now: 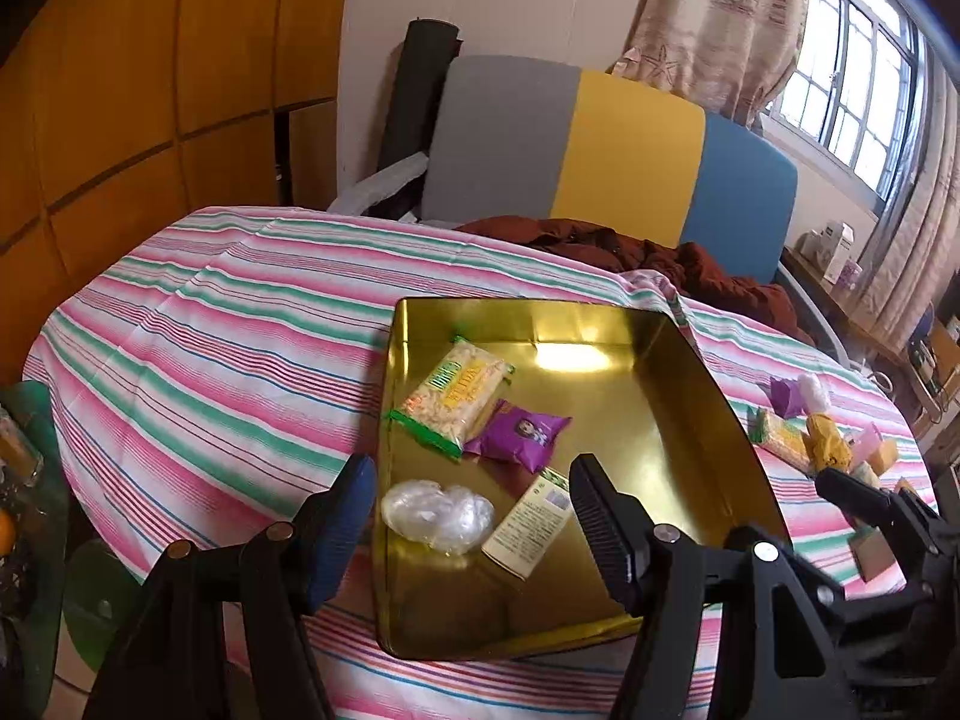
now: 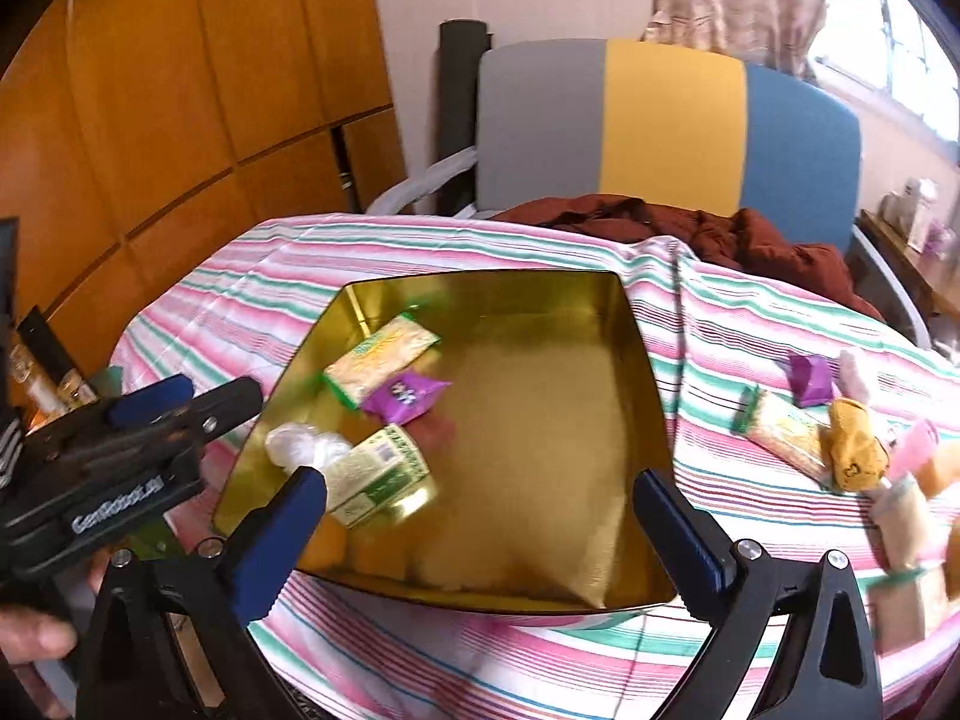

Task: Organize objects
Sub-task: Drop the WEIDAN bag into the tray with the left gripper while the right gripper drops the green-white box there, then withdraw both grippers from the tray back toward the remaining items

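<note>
Snacks in the gold tin lie slantwise on the striped desk; both tongs gape apart, empty.

Daylight reaches you from window upper right; panes blown out, worse in right wrist view. Room otherwise moderately bright, warm cast. Gold tin throws hot glare patch near its far wall in left wrist view. Soft shadow under tin's near edge on your desk. Left wrist view sharp. Your right wrist view smeared by motion blur, strongest on snacks at right. Fisheye bends edges; dark vignette in corners.
</note>
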